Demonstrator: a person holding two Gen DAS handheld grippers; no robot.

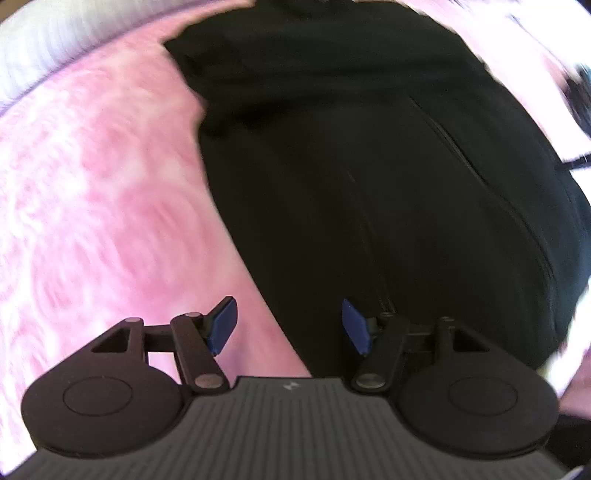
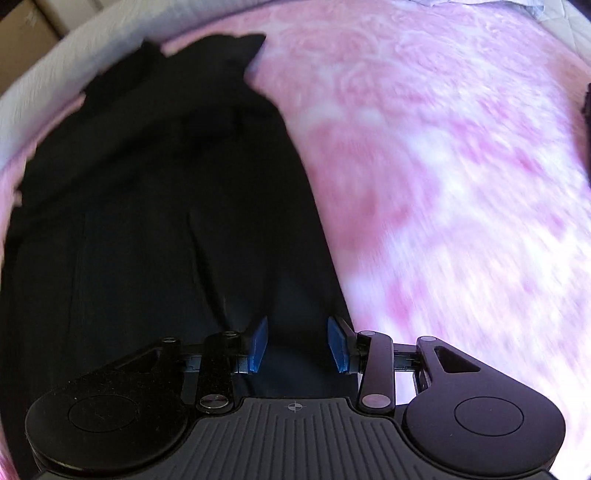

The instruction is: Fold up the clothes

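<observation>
A black garment [image 1: 369,166] lies spread on a pink patterned blanket [image 1: 92,203], with long seams running along it. My left gripper [image 1: 290,325] is open above the garment's left edge, its blue pads [image 1: 223,325] holding nothing. In the right wrist view the same black garment [image 2: 147,221] fills the left half, on the pink blanket [image 2: 461,166]. My right gripper [image 2: 297,345] hangs open over the garment's right edge, nothing between its blue pads [image 2: 258,345]. Both views are blurred by motion.
A pale ribbed surface [image 1: 55,40] borders the blanket at the far left. A dark object with a cord [image 1: 580,99] sits at the right edge. Cardboard boxes [image 2: 26,33] show beyond the bed, and crumpled grey cloth [image 2: 480,3] lies at the top.
</observation>
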